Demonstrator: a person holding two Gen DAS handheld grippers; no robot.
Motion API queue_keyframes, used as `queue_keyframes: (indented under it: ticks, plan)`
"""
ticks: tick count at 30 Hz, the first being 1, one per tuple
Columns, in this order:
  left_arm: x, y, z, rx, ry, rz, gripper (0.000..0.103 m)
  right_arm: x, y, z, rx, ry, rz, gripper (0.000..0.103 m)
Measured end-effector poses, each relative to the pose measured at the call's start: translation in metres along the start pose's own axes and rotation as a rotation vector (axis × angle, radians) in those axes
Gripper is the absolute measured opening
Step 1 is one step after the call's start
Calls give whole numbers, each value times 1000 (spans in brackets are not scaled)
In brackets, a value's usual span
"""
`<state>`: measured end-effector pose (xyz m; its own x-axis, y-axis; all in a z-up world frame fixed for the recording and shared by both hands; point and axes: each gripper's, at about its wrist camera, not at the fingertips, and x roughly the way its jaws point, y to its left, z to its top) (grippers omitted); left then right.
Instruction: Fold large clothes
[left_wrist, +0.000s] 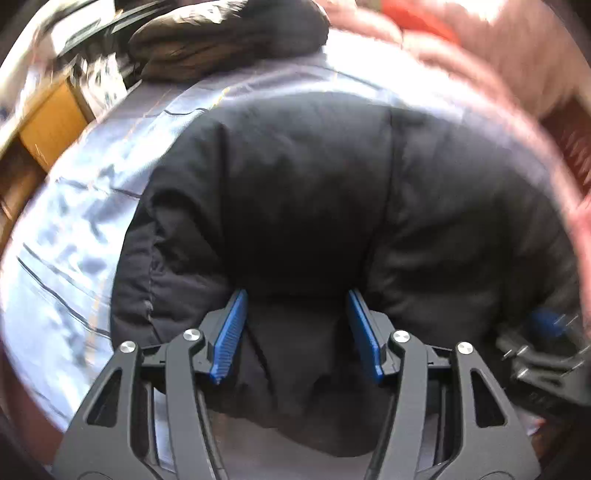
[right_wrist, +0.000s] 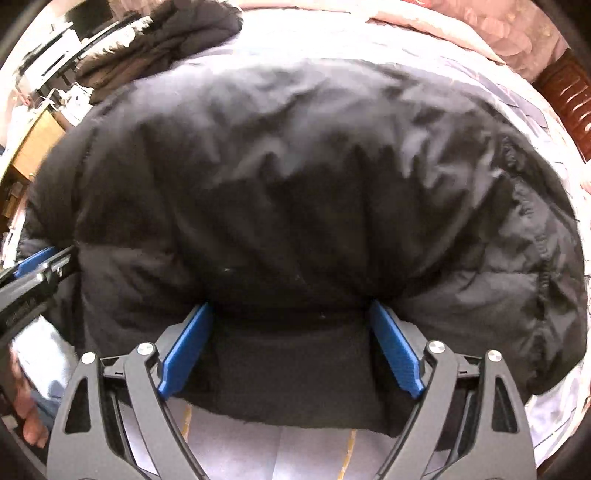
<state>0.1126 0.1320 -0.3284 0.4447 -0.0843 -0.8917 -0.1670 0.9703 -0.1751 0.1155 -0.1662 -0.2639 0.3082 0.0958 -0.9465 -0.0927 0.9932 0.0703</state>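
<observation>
While both tools point steeply down at it, the black puffer jacket (right_wrist: 295, 192) lies bunched on a bed, on a pale blue-grey sheet (left_wrist: 74, 229) with thin dark and orange lines.

Left tool (left_wrist: 295, 328): jaws spread partway, blue pads (left_wrist: 231, 332) on either side of a fold of the jacket's near edge. Black fabric sits between them, right up against the pads, but whether they press it I cannot tell; picture is blurred. Jacket hem hangs over toward the camera here, sheet showing below it.

Right tool (right_wrist: 291, 347): jaws spread wide, blue pads (right_wrist: 399, 354) flanking a flat dark band of the jacket's near edge. The band fills the gap between them, and the puffy body bulges just above the tips. No clear pinch visible; fabric is between the pads, not squeezed into a crease.

The two tools are close together along the same near edge: the left one shows at the left rim of the right wrist view, with a hand (right_wrist: 26, 417) below it, and the right one shows at the right rim of the left wrist view.

Further back on the bed, a second dark garment with a fur-like trim (right_wrist: 166, 40) is heaped beyond the jacket. Pink bedding (left_wrist: 498, 55) lies top right. Wooden furniture (left_wrist: 51, 125) stands off the bed's left side.
</observation>
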Motion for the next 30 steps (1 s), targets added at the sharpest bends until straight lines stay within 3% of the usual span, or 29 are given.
queue_keyframes:
  ticks: [3,5,8,13,16,18,19,20,22,26,30]
  plan:
    - [-11,21,0,-89,-34,-46,59,-38,-22,2,59,-85,40,88]
    - [2,22,0,-81,13,-26,59,-54,-46,5,121,-129,11,88]
    - [22,10,4,10,45,76,61,-43,-91,2,241,-94,-43,88]
    - [28,9,11,-32,56,88,61,-6,-126,-7,322,-54,28,89]
    - [7,11,11,-54,30,59,60,-23,-115,-4,270,-40,-18,89]
    - [-15,11,7,-38,-5,21,70,-48,-121,-8,259,-97,-43,89]
    - [-19,11,4,-21,-19,36,70,-55,-128,-9,263,-112,-72,89]
    - [-20,9,4,21,-30,113,70,-61,-139,-10,284,-127,-112,90]
    - [-7,14,5,27,3,169,70,-56,-166,-15,365,-107,-130,90]
    - [25,19,7,-5,94,198,72,-10,-209,-24,534,-10,-46,93]
    - [24,23,13,-33,100,187,72,-5,-196,-18,480,-22,-118,97]
